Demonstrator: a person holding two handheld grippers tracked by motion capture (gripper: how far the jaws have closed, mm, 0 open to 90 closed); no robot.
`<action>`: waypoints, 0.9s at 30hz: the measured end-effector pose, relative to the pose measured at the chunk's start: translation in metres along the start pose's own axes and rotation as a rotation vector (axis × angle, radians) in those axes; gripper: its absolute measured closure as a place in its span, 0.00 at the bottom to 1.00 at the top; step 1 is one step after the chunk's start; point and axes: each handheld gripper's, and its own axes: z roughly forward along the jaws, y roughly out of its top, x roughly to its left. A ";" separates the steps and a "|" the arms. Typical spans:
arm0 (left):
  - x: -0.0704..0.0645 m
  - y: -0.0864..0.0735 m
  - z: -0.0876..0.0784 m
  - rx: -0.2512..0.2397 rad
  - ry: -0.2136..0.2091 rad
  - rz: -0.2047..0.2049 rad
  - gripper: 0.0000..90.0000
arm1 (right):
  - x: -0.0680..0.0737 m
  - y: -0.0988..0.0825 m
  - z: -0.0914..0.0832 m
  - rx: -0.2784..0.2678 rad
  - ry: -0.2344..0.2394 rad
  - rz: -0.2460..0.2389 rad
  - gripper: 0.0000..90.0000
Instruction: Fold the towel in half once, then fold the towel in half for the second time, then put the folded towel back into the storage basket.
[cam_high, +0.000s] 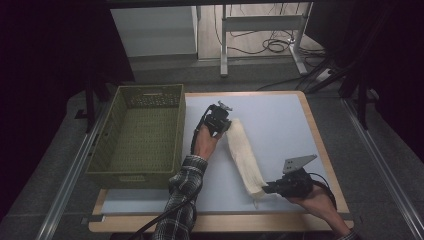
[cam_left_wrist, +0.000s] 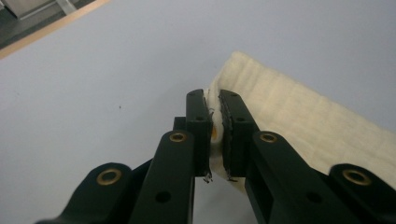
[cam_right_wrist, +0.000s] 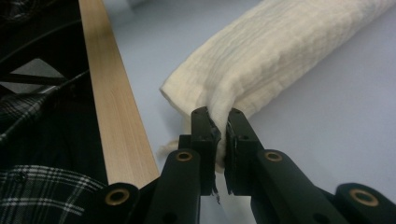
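A cream, waffle-textured towel lies folded into a long strip on the pale blue table top, running from mid-table toward the front right. My left gripper is shut on the strip's far end; in the left gripper view its pads pinch a fold of the towel at the left gripper. My right gripper is shut on the near end, and the right gripper view shows the towel bunched between the jaws of the right gripper.
An olive-green slatted plastic basket stands on the left side of the table, beside the left forearm. The wooden table edge runs along the right. Desk legs and cables stand on the floor behind the table.
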 end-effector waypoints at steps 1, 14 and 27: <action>0.000 0.001 -0.001 0.002 0.003 0.004 0.93 | 0.001 0.002 -0.001 -0.006 0.000 -0.005 0.93; 0.002 0.022 -0.022 0.020 0.032 0.036 0.93 | 0.008 0.020 -0.006 -0.050 0.023 -0.030 0.93; 0.011 0.037 -0.049 0.036 0.053 0.072 0.93 | 0.012 0.034 -0.010 -0.093 0.046 -0.039 0.93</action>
